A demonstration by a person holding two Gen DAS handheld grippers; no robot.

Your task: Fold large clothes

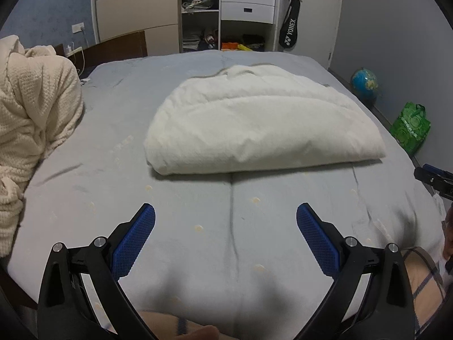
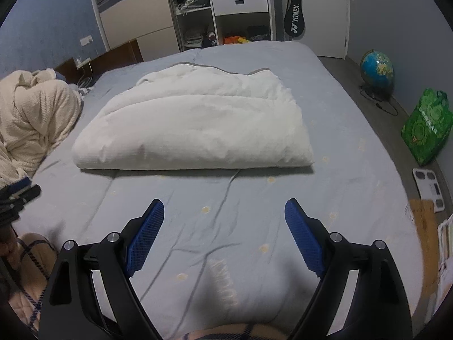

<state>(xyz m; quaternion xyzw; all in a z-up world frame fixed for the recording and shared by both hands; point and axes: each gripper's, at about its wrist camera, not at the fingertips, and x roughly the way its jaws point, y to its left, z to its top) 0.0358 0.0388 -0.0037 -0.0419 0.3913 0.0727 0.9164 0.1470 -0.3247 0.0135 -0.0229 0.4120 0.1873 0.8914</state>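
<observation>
A white fleecy garment (image 1: 263, 119), folded into a thick rounded bundle, lies in the middle of the grey-blue bed sheet (image 1: 127, 192), its long folded edge facing the cameras and what looks like a grey-trimmed collar at the far side. Both tools hang over bare sheet on the near side of it, well apart from the cloth: the left gripper (image 1: 225, 236) has its blue-padded jaws spread wide with nothing between them, and the right gripper (image 2: 224, 233) likewise stands wide and empty. The bundle looks soft, bulky and light, likely to sag and slide open if lifted by one layer only. A sound hold would probably be at the two near corners, pinching all layers together, one gripper per corner. A cream knitted blanket (image 1: 34, 107) is heaped at the left edge of the bed, apart from the garment.
</observation>
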